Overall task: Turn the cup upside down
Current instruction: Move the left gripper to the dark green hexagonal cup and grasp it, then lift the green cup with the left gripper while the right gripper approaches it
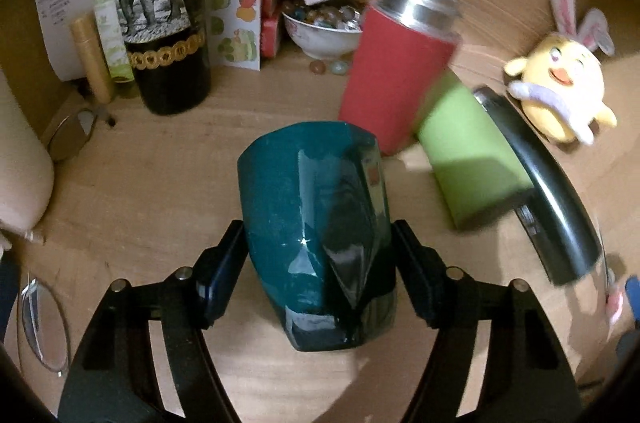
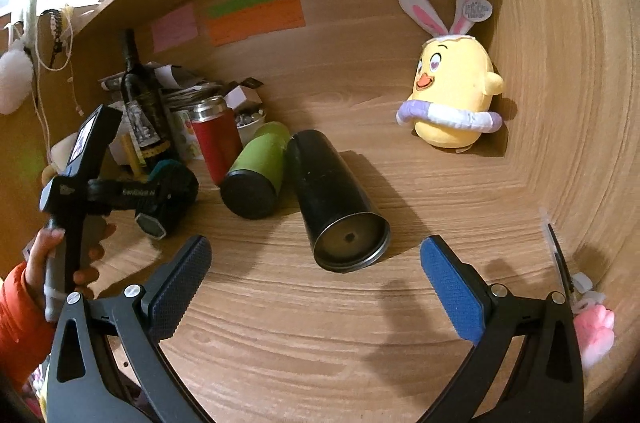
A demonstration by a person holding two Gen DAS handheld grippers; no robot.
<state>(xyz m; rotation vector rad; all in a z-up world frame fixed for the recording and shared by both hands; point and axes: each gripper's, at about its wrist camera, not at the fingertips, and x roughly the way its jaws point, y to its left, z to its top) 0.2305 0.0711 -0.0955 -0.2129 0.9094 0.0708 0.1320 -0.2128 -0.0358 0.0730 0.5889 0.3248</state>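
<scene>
A dark teal faceted cup sits between the pads of my left gripper, which is shut on it and holds it above the wooden desk. The cup is tilted, its closed base toward the camera. In the right wrist view the same cup shows at the left in the left gripper, held by a hand in an orange sleeve. My right gripper is open and empty, low over the desk in front of a black tumbler.
A black tumbler and a green cup lie on their sides; a red flask stands behind. A wine bottle, papers and a bowl of beads crowd the back left. A yellow plush chick sits at the back right.
</scene>
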